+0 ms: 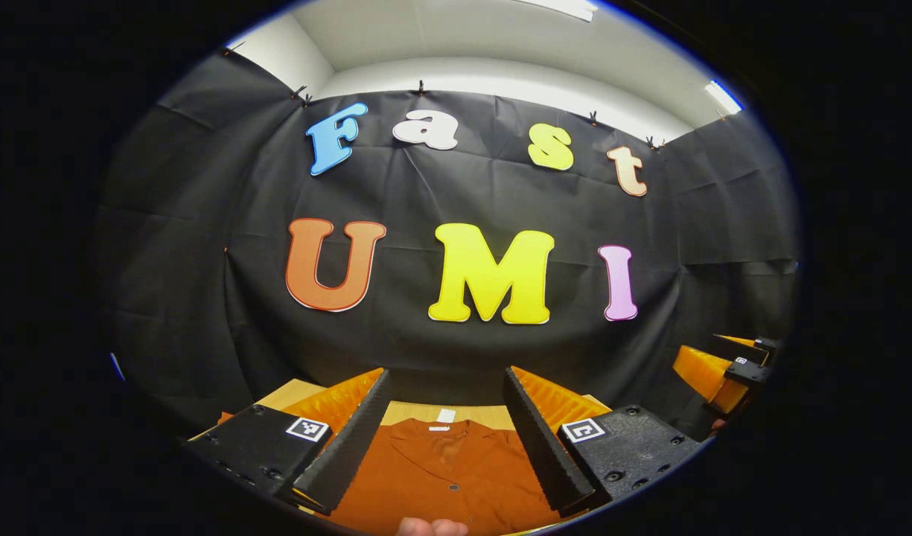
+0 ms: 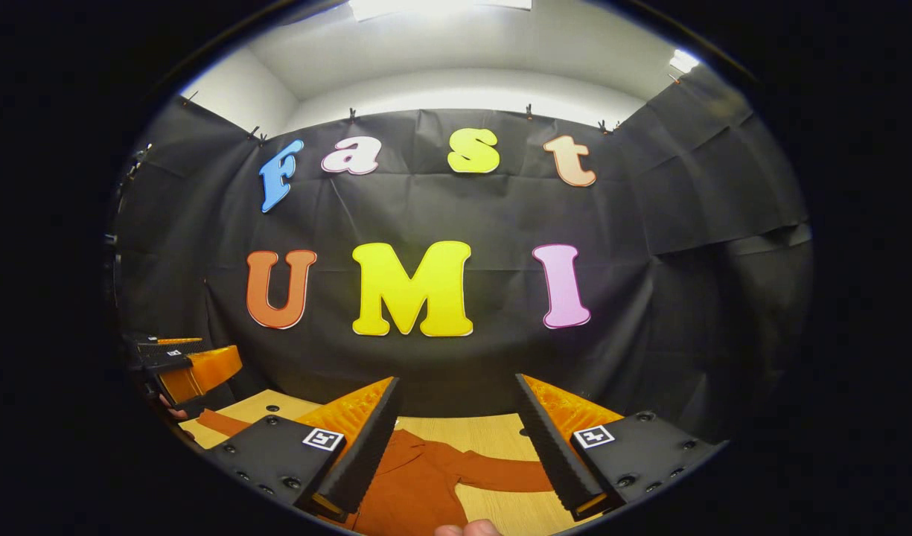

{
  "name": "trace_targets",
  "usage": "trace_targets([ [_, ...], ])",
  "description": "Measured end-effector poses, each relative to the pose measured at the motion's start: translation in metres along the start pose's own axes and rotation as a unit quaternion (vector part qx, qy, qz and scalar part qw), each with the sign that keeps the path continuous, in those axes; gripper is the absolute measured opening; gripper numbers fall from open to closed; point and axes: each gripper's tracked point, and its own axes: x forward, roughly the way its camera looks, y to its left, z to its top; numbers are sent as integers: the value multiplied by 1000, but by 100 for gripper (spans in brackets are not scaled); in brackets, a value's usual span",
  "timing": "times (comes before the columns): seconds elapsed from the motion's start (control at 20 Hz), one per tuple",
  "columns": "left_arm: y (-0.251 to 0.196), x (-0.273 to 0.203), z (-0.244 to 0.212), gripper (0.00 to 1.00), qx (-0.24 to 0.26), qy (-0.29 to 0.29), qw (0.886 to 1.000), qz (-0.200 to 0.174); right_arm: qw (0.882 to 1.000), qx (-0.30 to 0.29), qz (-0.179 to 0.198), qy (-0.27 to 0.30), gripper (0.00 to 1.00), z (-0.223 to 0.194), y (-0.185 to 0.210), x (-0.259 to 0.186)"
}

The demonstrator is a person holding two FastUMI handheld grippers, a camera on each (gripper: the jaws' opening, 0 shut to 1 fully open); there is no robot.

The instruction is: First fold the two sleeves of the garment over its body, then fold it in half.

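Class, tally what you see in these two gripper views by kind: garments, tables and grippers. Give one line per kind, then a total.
Garments: 1, the shirt, spread on the table, a sleeve still out
Tables: 1, the table
Grippers: 2, the left gripper and the right gripper, both with jaws apart
Total: 4

Matt rust cloth garment (image 1: 444,469) on smooth pale wood table (image 2: 500,428)
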Motion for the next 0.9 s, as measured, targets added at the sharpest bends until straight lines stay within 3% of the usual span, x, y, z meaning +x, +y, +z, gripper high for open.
trace_targets([
  [0.65,-9,3,-6,97,1,4,1000,-5,1000,3,4,4,93,-4,-8,0],
  [0.9,-18,6,-35,98,11,33,999,-15,999,3,19,38,95,-30,-13,4],
])
